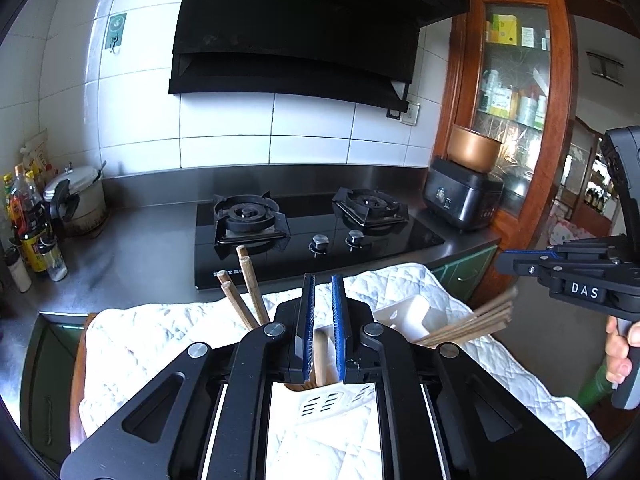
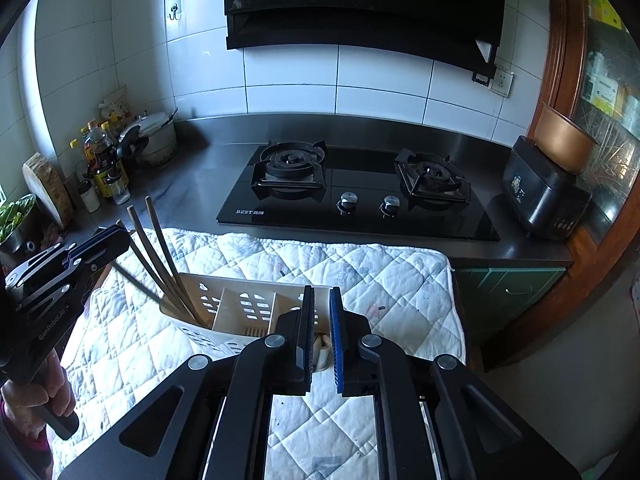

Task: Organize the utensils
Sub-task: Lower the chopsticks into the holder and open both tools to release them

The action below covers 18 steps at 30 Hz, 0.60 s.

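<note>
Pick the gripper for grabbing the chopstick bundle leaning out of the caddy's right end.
Right, probably. The chopstick bundle has its ends between the right gripper fingers, lined up for a grasp; the left gripper sits over the caddy at its other end, by the upright chopsticks.

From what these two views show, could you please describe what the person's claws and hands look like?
Both claws, left claw and right claw, are matte black linkage frames with silver pivot bolts and blue ribbed pads. The right one bears "DAS" lettering; the left handle reads "GenRobot.AI". Bare hands grip dark handles; a dark red cuff shows at the left wrist.
</note>
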Available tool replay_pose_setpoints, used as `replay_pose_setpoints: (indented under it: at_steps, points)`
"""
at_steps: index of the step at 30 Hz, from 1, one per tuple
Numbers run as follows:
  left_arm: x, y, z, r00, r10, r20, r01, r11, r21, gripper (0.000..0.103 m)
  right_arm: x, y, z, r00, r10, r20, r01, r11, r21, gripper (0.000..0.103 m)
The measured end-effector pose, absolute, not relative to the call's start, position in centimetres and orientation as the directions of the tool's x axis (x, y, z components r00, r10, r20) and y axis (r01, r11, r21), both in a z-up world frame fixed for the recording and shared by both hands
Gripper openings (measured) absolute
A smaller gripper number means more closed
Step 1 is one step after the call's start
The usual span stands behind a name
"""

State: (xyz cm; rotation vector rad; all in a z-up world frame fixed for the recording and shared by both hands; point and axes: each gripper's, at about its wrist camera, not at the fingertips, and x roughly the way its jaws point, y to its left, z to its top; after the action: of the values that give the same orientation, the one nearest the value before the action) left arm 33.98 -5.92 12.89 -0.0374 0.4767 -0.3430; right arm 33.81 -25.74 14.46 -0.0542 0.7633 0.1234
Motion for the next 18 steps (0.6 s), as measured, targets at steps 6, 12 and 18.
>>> replay_pose_setpoints:
  at_steps: [6,12,18]
  points:
    - [31.5,-5.6,14.4,0.842,-0.34,-0.419,0.329,0.939,-0.101,0.009,31.8,-26.4,15.6,0.735,0.099,-0.671,-0.124,0.992,0.011,0.016]
    - [27.6,-4.8,15.2,0.857,-0.339,-0.388,0.326,0.94,-0.1,0.035,28.1,-27.0,16.1,0.753,0.12,-0.646,-0.129,0.991,0.034,0.029]
    - [23.0,-3.6,15.1,0.86,-0.353,-0.368,0.333,0.936,-0.117,0.046,23.6,-26.9,15.4,0.771,0.139,-0.622,-0.141,0.989,0.047,0.047]
